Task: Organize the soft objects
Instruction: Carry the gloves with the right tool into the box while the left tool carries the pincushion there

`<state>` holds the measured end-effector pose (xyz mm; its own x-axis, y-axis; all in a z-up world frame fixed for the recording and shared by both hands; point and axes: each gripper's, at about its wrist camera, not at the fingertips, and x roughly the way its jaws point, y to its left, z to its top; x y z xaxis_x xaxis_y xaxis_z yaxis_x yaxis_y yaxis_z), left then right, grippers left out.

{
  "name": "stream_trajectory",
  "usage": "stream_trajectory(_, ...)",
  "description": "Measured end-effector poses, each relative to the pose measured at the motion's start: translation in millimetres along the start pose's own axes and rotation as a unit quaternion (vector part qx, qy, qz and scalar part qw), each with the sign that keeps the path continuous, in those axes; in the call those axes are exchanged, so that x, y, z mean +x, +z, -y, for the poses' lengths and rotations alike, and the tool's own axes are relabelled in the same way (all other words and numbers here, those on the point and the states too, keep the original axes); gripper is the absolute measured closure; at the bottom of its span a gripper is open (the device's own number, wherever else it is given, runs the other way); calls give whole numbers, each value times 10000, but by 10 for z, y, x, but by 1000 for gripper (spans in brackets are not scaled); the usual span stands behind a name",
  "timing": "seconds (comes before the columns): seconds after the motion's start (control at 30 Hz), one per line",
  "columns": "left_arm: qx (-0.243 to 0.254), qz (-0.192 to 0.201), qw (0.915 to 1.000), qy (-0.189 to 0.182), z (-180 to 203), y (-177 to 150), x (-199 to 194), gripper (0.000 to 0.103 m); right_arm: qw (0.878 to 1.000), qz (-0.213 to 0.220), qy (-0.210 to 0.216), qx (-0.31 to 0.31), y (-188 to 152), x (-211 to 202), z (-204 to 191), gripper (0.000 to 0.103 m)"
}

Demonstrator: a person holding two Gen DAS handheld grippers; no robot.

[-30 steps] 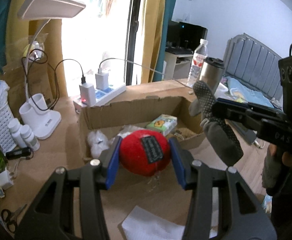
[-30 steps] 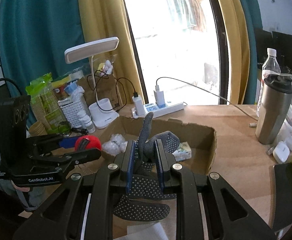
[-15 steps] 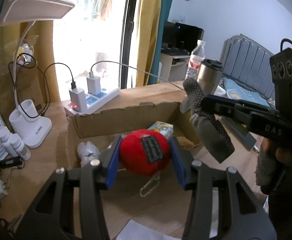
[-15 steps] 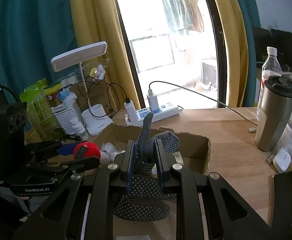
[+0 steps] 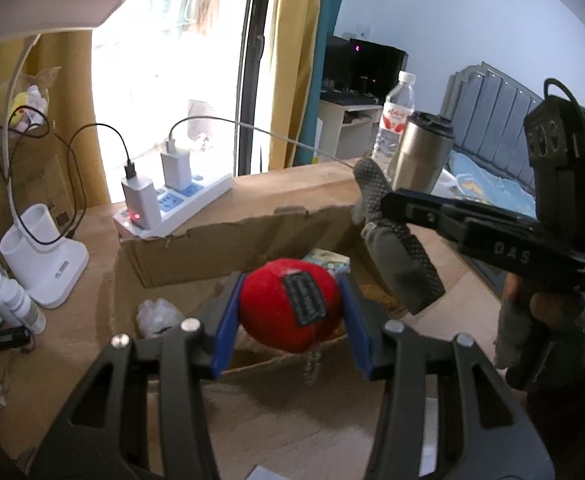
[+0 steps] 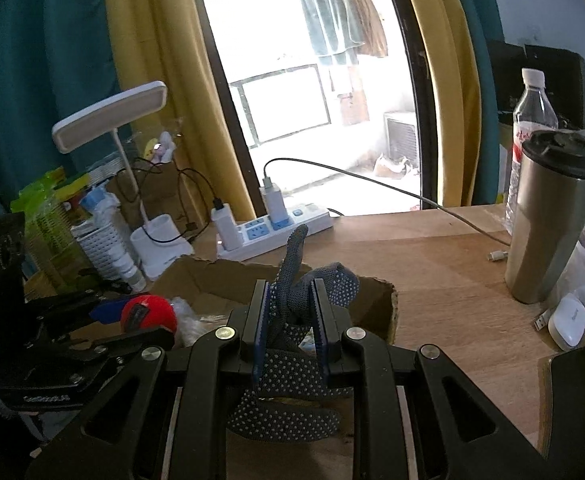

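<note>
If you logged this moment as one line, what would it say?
left gripper: shut on red plush ball | right gripper: shut on grey dotted glove | both above cardboard box

A red plush ball (image 5: 290, 304) bears a dark grey patch. The glove (image 6: 292, 360) is grey with pale dots. Both tools are black with blue pads (image 5: 224, 332). Brown cardboard box (image 5: 212, 244), tan wooden surface (image 6: 432, 264), yellow and teal curtains at upper left.

Box (image 5: 212, 244) open on top; power strip (image 5: 180, 204) just behind its far wall, tumbler (image 6: 548, 232) right (bare tabletop between).
</note>
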<state>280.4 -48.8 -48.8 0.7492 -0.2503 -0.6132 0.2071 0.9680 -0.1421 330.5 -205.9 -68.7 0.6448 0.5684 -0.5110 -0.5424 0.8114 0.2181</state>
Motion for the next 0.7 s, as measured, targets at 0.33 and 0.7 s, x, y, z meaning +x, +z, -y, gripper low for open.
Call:
stream_trajectory(0.33,12,-200,9998,-10,17,-3,208,54,9990,-173,-386,142,-84,207,238,78)
stream_trajectory(0.7,99,-411,9991,-41,66,-27,384,53,9962,-243,-794,245,-185,236,372,44)
